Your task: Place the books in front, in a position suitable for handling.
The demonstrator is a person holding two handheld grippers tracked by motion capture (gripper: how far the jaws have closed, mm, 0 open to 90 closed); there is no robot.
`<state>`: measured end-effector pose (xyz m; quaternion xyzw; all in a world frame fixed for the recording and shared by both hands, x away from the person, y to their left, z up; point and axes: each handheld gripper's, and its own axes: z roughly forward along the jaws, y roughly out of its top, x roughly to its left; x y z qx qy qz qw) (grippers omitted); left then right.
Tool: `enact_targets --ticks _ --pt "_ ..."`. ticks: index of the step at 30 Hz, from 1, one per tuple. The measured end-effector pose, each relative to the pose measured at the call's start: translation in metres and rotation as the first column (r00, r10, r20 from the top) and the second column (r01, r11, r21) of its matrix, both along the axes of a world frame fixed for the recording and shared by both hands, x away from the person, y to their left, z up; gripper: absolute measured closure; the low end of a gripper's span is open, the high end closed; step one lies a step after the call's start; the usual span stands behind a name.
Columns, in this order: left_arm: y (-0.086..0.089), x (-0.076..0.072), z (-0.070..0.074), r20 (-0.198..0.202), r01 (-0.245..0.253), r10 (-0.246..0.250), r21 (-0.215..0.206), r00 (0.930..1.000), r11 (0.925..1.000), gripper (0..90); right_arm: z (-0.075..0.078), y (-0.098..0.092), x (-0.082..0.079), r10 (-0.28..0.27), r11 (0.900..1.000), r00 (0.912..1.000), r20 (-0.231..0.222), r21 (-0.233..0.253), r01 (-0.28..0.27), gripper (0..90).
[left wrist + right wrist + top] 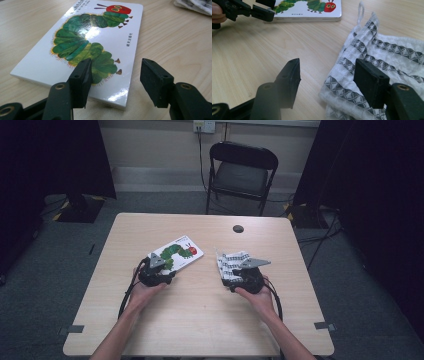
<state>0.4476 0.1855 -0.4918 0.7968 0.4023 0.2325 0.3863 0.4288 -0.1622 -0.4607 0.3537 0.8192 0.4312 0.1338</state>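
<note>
On the left side of the desk [200, 310], the left tool [115, 75] is open wide over the near corner of the caterpillar book [82, 47] (it lies flat). On the right, the right tool [327, 80] is open wide over the striped cloth [387, 62], one jaw above it.

Right tongs [327, 81] agape, over patterned cloth [384, 62] edge, book [309, 10] beyond
</note>
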Motion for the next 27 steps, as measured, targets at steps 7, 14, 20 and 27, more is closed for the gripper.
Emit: enact_targets --ticks 7,14,20,27 --pt "0.002 0.000 -0.001 0.024 0.009 -0.009 0.032 0.9997 0.9995 51.2 0.000 0.001 -0.001 0.005 1.000 1.0000 -0.007 -0.002 -0.005 38.3" --pt "0.006 -0.002 0.000 0.019 0.012 -0.013 0.032 0.9997 0.9994 51.8 0.000 -0.001 -0.001 0.001 1.000 1.0000 -0.006 0.001 -0.001 38.3" --pt "0.013 -0.006 0.002 0.008 0.034 -0.034 0.040 0.9994 0.9987 54.1 0.000 0.003 0.002 0.004 1.000 1.0000 -0.005 -0.002 -0.004 38.3" --pt "0.014 -0.008 0.003 0.003 0.036 -0.036 0.050 0.9994 0.9981 55.5 -0.001 0.015 0.007 0.024 1.000 0.9997 -0.003 -0.015 -0.024 38.4"
